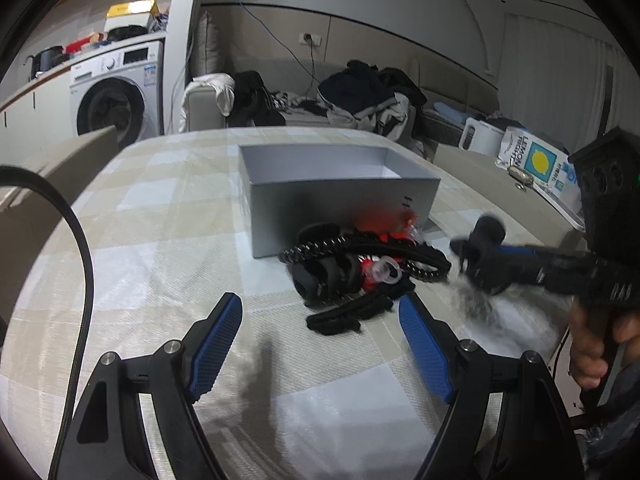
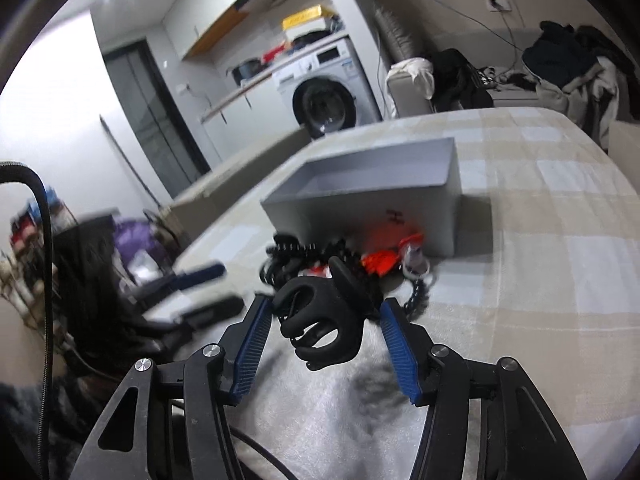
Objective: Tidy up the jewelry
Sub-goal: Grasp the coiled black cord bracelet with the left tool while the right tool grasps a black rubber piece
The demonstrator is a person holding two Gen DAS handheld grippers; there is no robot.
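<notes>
A grey open box (image 1: 340, 200) (image 2: 360, 204) stands on the checked tablecloth (image 1: 160, 240). In front of it lies a heap of accessories (image 1: 360, 264) (image 2: 360, 260): a black chain, red pieces, a clear ring and black hair clips. My right gripper (image 2: 326, 306) is shut on a black claw clip (image 2: 320, 324), held just above the cloth with its shadow beneath. From the left wrist view that gripper (image 1: 476, 252) comes in blurred from the right, beside the heap. My left gripper (image 1: 320, 302) is open, its blue pads (image 1: 218, 344) wide apart, near a black hair piece (image 1: 340, 320).
A lemon-printed bag (image 1: 536, 160) and a white jug (image 1: 480, 136) sit at the table's far right. A chair back (image 1: 60, 160) rises at the left edge. Behind are a sofa heaped with clothes (image 1: 360, 100) and a washing machine (image 1: 116, 96).
</notes>
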